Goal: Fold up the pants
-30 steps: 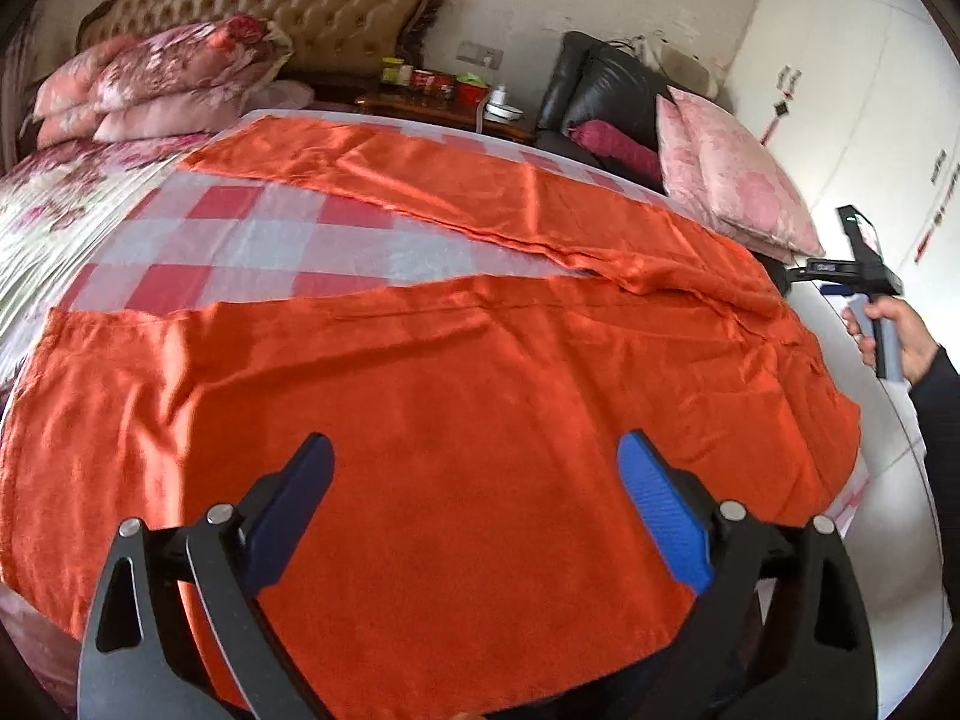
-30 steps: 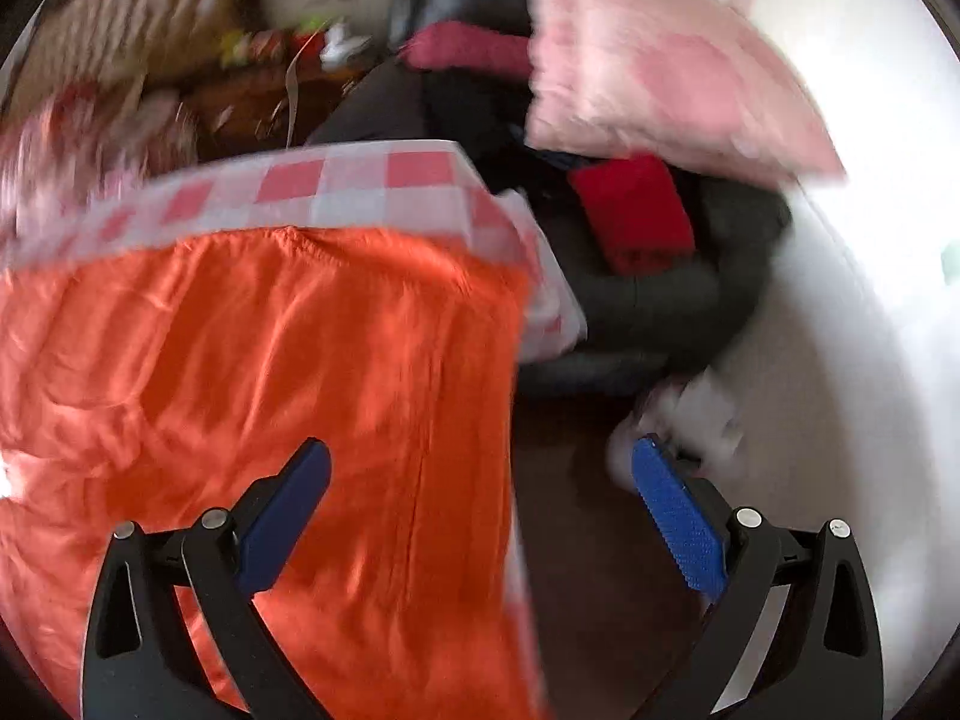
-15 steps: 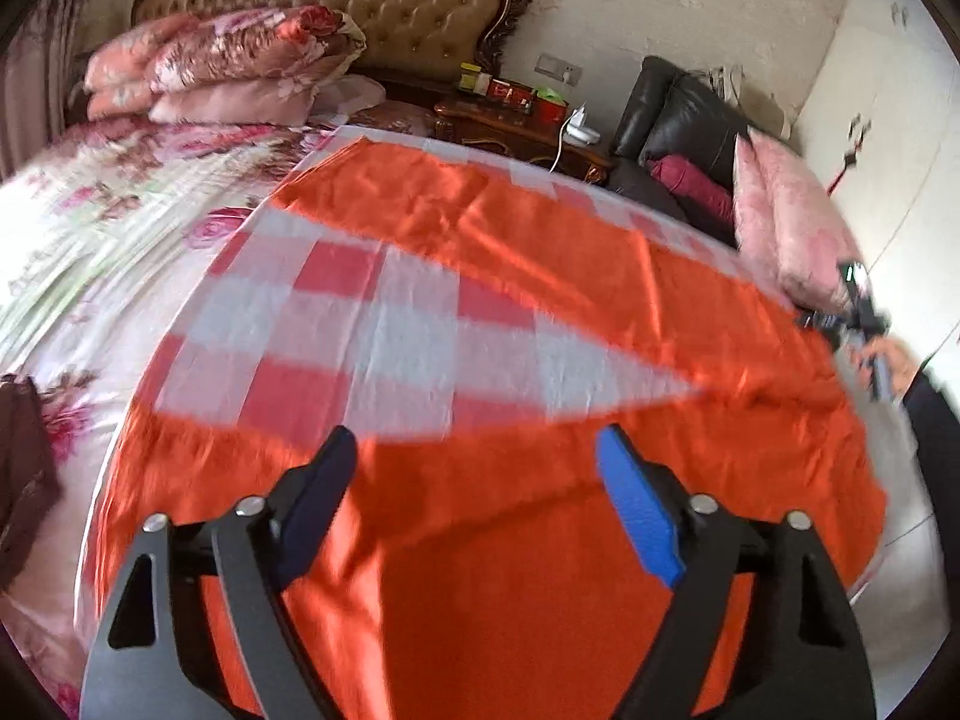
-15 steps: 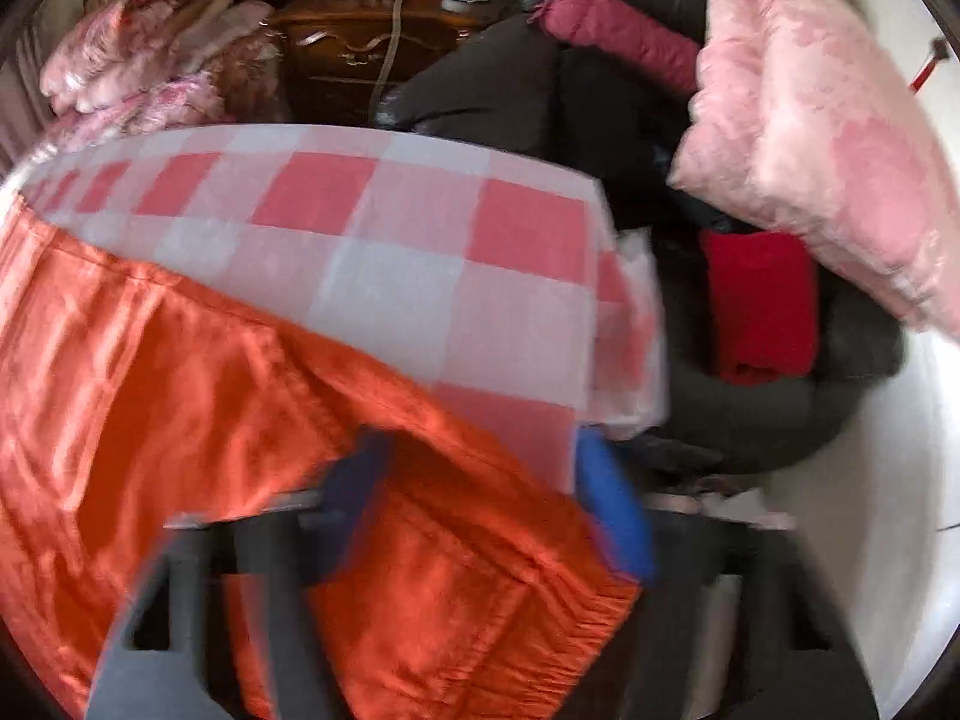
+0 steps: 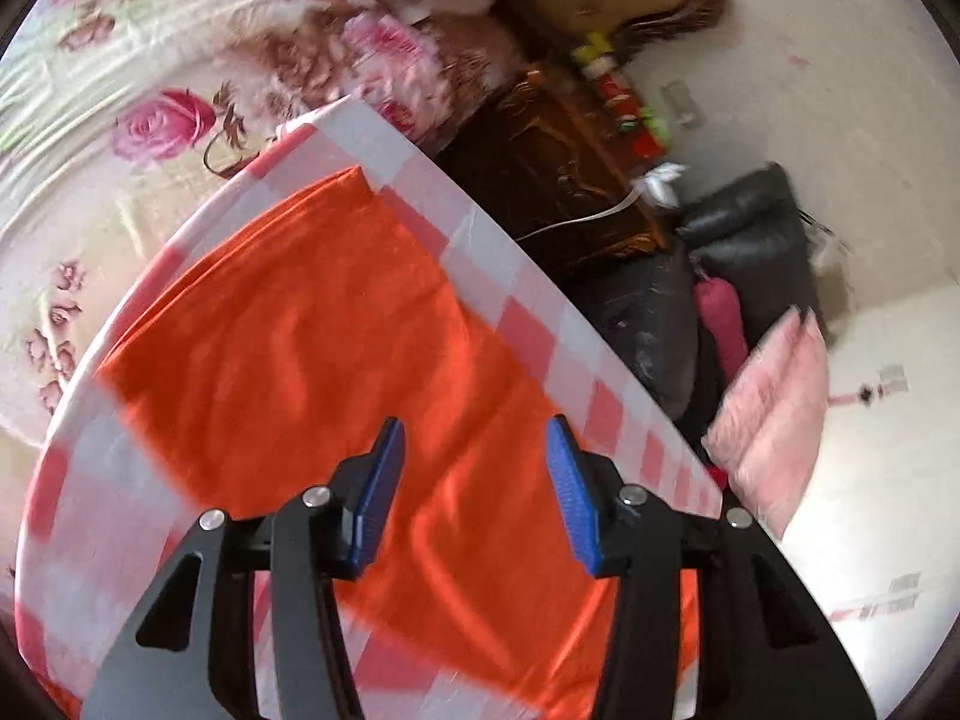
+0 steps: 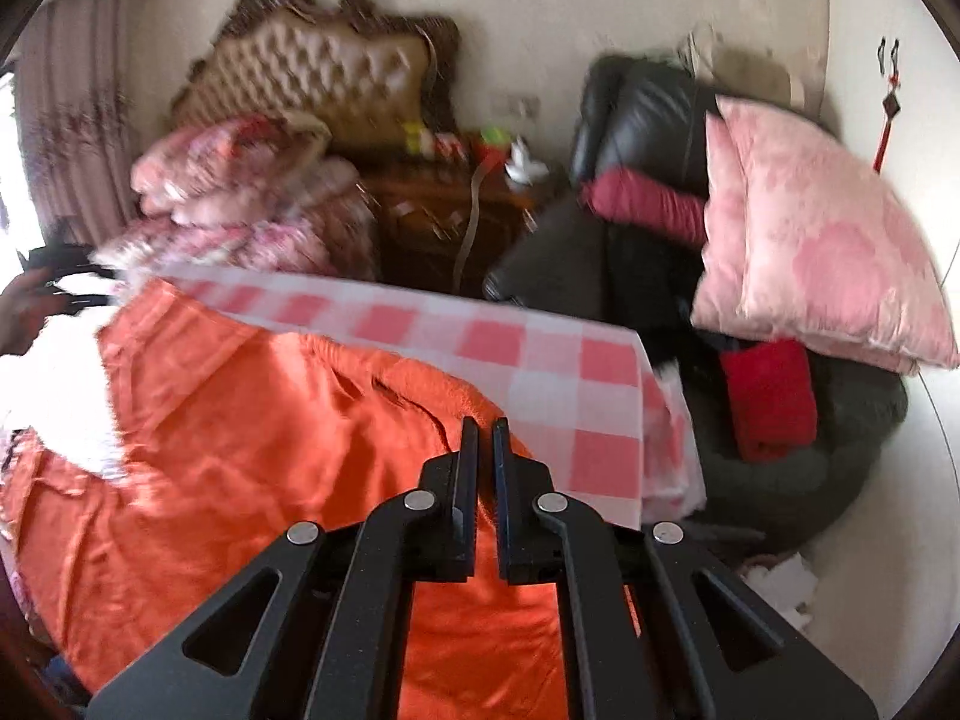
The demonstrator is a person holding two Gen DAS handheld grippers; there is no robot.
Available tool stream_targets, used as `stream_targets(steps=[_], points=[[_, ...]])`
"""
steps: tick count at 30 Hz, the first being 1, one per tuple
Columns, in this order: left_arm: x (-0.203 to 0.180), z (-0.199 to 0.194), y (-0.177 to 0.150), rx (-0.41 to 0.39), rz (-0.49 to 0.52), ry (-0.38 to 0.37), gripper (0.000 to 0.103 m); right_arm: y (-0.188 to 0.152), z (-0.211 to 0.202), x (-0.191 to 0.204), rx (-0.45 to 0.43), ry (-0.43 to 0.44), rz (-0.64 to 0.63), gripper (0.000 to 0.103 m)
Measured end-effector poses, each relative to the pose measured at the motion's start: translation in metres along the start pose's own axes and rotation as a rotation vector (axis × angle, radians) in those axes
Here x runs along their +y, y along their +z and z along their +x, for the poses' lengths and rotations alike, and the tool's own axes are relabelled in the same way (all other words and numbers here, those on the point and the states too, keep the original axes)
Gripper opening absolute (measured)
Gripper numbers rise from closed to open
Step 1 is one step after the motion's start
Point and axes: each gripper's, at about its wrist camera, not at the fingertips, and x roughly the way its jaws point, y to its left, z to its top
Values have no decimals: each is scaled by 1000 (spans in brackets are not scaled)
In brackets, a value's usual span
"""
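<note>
Your orange pants (image 5: 312, 360) lie spread on the checked cloth (image 5: 528, 276), long axis running toward the far corner by the nightstand (image 5: 558, 162). Pink pillow (image 6: 810, 240) leans on the black chair beyond. Your left gripper (image 5: 474, 492) hovers wide open, holding nothing; right gripper (image 6: 485, 450) is pinched on the pants' near edge.

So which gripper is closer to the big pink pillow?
Right. The right gripper sits near the bed corner beside the pink pillow; the left gripper hovers over the orange pants, further away.
</note>
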Motion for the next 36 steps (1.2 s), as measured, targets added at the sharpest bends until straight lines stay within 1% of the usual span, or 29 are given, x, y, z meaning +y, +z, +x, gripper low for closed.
stream_targets(steps=[1,3,8,11,12,13,14,16,17,18,19,20,21,22,23,24,26,28,29,30,32,33,35,36], points=[[-4,9,12,8,-17,19,48,-3,-13,6,-21,12,0,6],[-8,23,23,26,-34,38,48,-10,-38,12,-65,52,0,6],[-3,51,33,69,-112,106,48,-30,-90,18,-164,200,32,6],[-1,55,28,79,-127,96,48,-42,-111,22,-208,274,17,6],[-1,57,26,81,-132,102,48,-49,-122,24,-233,325,11,6],[0,59,24,91,-144,94,48,-55,-129,24,-249,355,7,6],[1,60,22,99,-149,83,48,-60,-137,25,-261,372,2,6],[3,59,16,95,-151,93,48,-71,-152,29,-273,403,-7,6],[5,59,14,99,-154,86,48,-74,-157,30,-274,414,-12,6],[8,59,10,109,-160,63,47,-80,-164,34,-275,430,-22,6],[10,58,7,116,-159,45,44,-84,-169,38,-276,436,-32,6],[12,55,3,116,-145,49,17,-90,-176,43,-275,427,-43,6],[14,46,-2,89,-128,74,1,-93,-178,44,-273,415,-40,6],[17,34,-7,63,-123,69,1,-98,-181,43,-268,408,-21,6],[19,24,-13,50,-121,41,1,-102,-181,40,-265,403,-2,6],[24,4,-24,23,-102,7,1,-109,-184,38,-264,382,12,6],[33,-25,-43,-9,-104,-37,1,-123,-187,34,-252,340,30,6],[46,-70,-77,-55,-94,-98,1,-138,-188,30,-243,306,40,6],[52,-100,-105,-100,-61,-127,1,-147,-186,28,-231,283,51,6],[57,-122,-127,-131,-39,-144,1,-155,-184,24,-221,273,63,6],[78,-166,-187,-198,3,-161,1,-173,-178,21,-191,233,70,6],[88,-178,-212,-213,8,-164,1,-185,-171,19,-160,209,86,6],[122,-196,-279,-221,-8,-163,1,-204,-162,14,-121,200,120,6],[136,-200,-302,-225,-19,-174,1,-216,-158,11,-98,182,132,6]])
